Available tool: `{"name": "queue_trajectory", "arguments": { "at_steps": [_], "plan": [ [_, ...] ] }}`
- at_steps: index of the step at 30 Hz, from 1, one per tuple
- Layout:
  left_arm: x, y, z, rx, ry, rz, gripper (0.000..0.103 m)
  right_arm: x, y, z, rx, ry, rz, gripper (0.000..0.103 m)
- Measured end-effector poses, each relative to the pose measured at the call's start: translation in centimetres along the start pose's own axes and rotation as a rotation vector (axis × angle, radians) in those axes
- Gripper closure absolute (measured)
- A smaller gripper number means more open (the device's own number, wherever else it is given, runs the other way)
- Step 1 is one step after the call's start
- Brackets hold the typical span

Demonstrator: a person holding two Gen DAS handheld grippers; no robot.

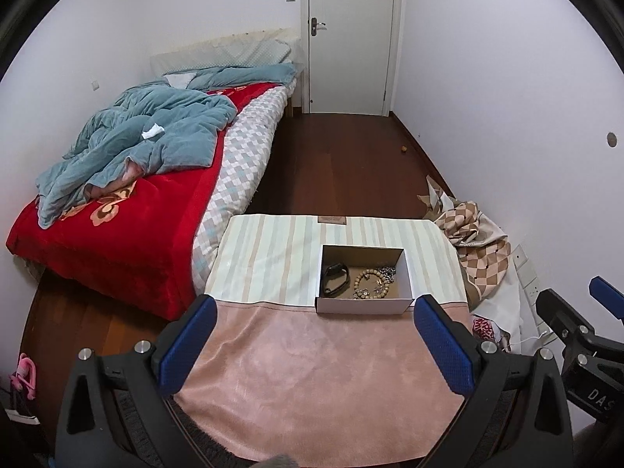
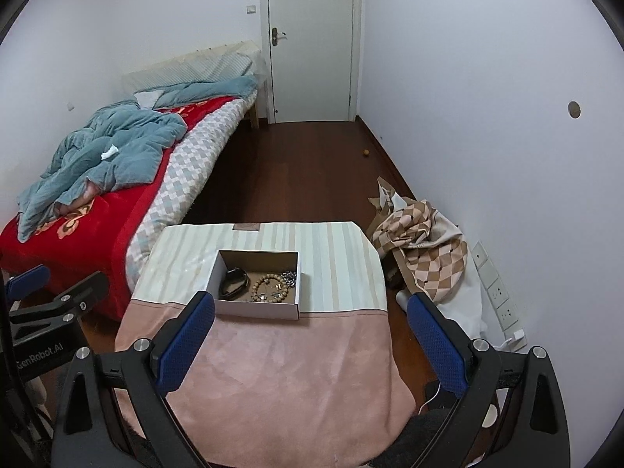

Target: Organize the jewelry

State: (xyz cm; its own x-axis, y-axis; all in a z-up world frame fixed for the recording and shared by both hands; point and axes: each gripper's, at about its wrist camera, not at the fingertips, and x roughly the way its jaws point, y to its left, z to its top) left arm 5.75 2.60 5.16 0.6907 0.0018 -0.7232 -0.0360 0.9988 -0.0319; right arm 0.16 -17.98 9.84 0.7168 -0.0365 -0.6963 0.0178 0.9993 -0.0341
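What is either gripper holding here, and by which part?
Nothing. The left gripper and right gripper are both open and empty; the jewelry lies in the box.

A box sits on the desk, toward its far right part. In the box lie a watch band at the left, a bead bracelet to its right, and a chain at the far right. The bed stands left of the desk, a door behind, and a heap of cloth on the floor to the right.
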Motion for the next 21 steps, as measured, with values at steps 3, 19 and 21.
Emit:
{"name": "queue_trajectory", "arguments": {
  "at_steps": [3, 19, 21],
  "plan": [
    [0.2, -0.4, 0.1, 0.010, 0.015, 0.006, 0.000, -0.2, -0.1, 0.3, 0.004, 0.007, 0.008, 0.001],
    [5.7, -2.2, 2.5, 0.012, 0.104, 0.027, 0.000, 7.0, -1.0, 3.2, 0.015, 0.106, -0.029, 0.000],
    [6.5, -2.2, 2.8, 0.007, 0.107, 0.035, 0.000, 8.4, -1.0, 3.6, 0.015, 0.118, -0.030, 0.000]
  ]
}}
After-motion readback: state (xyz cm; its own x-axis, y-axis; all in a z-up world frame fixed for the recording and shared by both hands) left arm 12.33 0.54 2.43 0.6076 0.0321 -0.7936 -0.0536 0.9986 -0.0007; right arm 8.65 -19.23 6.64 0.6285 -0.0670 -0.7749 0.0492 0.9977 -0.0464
